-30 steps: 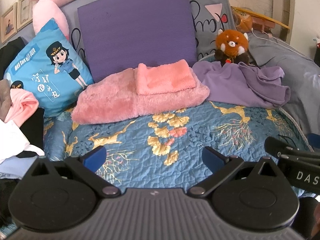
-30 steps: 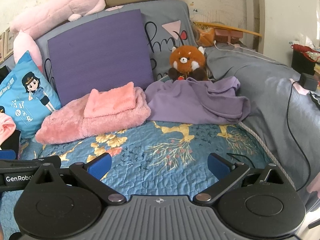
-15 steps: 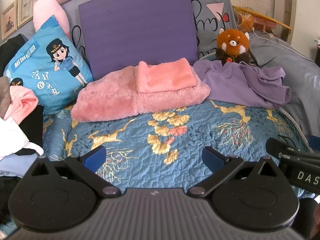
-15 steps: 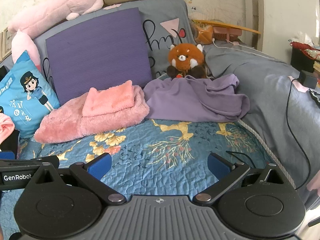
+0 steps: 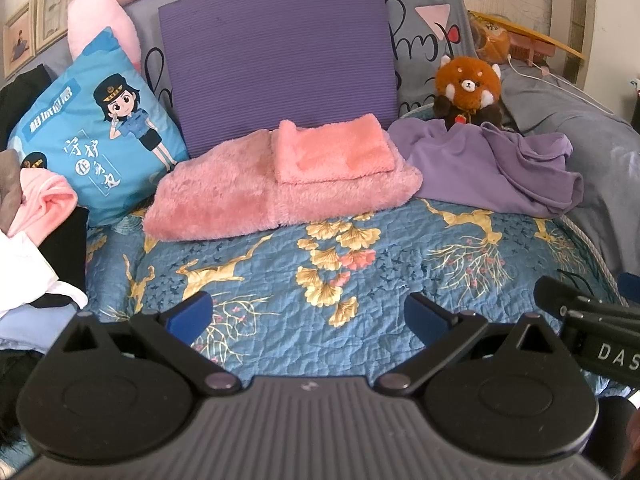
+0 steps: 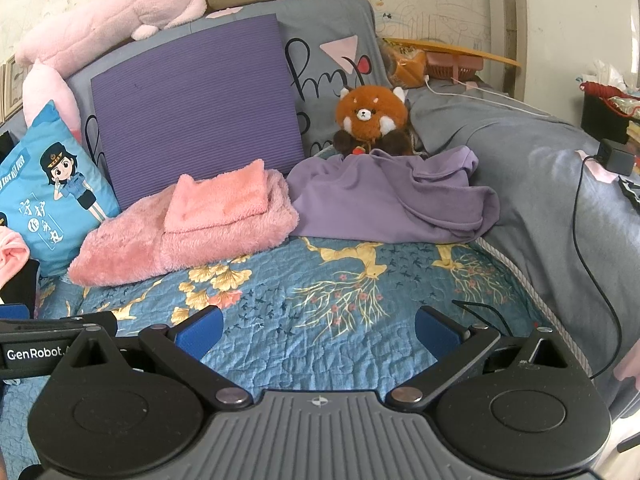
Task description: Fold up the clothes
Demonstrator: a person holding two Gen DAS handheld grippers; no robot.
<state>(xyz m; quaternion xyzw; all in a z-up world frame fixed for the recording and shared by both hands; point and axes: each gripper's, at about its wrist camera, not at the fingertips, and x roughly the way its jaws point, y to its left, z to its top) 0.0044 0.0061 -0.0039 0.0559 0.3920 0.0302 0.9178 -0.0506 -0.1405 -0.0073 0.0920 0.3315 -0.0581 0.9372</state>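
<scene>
**Both grippers empty over the quilt, clothes waiting at the back of the bed**

Both wrist cams look across a bed covered with a blue floral quilt [image 5: 360, 280]. The left gripper [image 5: 308, 316] has its blue-padded fingers spread wide apart with nothing between them, hanging above the quilt. Same for the right gripper [image 6: 318, 330]: fingers apart, holding nothing, just quilt showing in the gap. In the left view the other gripper's black body pokes in at the right edge, so the two are side by side.

The clothes: a fluffy pink garment [image 5: 248, 192] lies flat along the far edge of the quilt, with a smaller salmon-pink folded piece [image 5: 332, 152] stacked on its right half. Just to the right, touching it, is a crumpled purple garment [image 6: 384, 204], clearly not folded, bunched up with wrinkles. A red panda plush [image 6: 372, 118] sits right behind it, feet tucked at the purple fabric's edge.

Behind the pink stack a purple ribbed cushion [image 5: 276, 52] leans upright, and a blue cushion with a cartoon officer [image 5: 100, 128] leans to its left. Over at the far left of the left view there's a messy pile of clothes [image 5: 36, 240], pink, white and black, all jumbled. A grey blanket [image 6: 540, 160] covers the right side of the bed with a black cable [image 6: 580, 240] trailing over it.
</scene>
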